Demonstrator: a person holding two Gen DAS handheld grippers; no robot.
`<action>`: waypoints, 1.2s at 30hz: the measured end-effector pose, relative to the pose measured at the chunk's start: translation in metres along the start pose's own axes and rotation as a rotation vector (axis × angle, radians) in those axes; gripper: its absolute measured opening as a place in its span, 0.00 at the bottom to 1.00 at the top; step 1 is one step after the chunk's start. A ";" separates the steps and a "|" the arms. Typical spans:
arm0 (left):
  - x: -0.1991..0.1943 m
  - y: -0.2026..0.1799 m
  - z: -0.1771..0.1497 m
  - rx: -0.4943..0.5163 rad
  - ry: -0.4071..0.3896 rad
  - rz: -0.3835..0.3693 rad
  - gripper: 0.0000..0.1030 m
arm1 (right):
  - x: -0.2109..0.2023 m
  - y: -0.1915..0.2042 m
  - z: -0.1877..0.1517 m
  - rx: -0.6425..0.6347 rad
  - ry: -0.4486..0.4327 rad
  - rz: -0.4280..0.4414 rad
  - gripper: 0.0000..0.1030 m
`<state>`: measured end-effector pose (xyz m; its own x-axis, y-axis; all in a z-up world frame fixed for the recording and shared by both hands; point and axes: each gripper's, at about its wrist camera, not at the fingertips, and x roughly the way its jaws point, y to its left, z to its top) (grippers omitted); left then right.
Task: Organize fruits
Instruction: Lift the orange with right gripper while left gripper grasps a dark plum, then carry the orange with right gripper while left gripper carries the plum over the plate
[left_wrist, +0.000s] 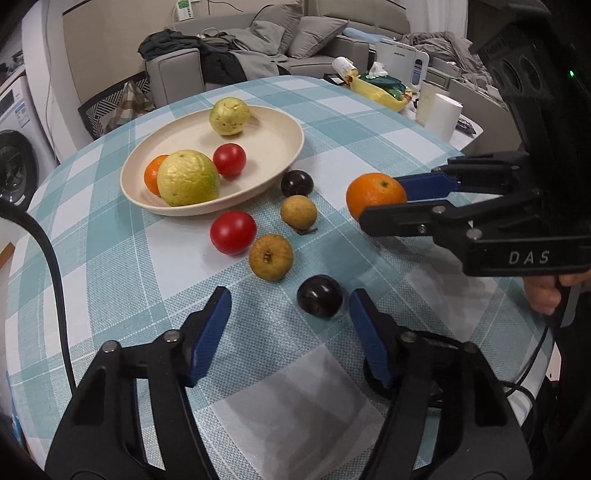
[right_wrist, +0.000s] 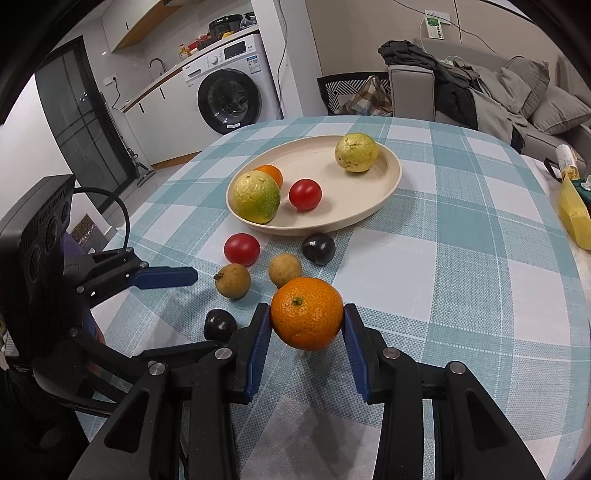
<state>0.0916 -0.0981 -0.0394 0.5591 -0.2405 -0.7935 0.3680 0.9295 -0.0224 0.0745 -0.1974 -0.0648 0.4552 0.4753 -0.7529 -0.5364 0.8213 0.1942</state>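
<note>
Fruit on plate and table, one clamped in right gripper

Plate (right_wrist: 384, 192) sits far side of table (right_wrist: 480, 277); in it two guavas (right_wrist: 356, 152), a tomato (right_wrist: 305, 194), an orange (right_wrist: 271, 173) behind the near guava. Before the plate: tomato (right_wrist: 242, 249), plum (right_wrist: 318, 248), two longans (right_wrist: 284, 269), nearer plum (right_wrist: 220, 325). Right gripper (right_wrist: 306, 325) holds a mandarin (right_wrist: 306, 313) right of the longans; left gripper (left_wrist: 290, 314) near the nearer plum.

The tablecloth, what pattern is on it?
Light blue and white checks on the tablecloth, clearest in the right wrist view.
</note>
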 end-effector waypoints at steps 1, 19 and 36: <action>0.000 -0.001 -0.001 0.005 0.001 -0.006 0.59 | 0.000 0.000 0.000 0.000 -0.001 0.000 0.39; 0.005 -0.007 -0.002 0.027 -0.008 -0.060 0.23 | -0.002 0.000 0.000 -0.001 -0.006 -0.001 0.39; -0.014 0.000 0.005 -0.010 -0.070 -0.075 0.23 | -0.007 0.000 0.001 0.007 -0.033 0.003 0.39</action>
<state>0.0875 -0.0965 -0.0258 0.5809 -0.3284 -0.7448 0.4035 0.9108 -0.0870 0.0721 -0.2006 -0.0591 0.4764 0.4878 -0.7315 -0.5329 0.8219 0.2011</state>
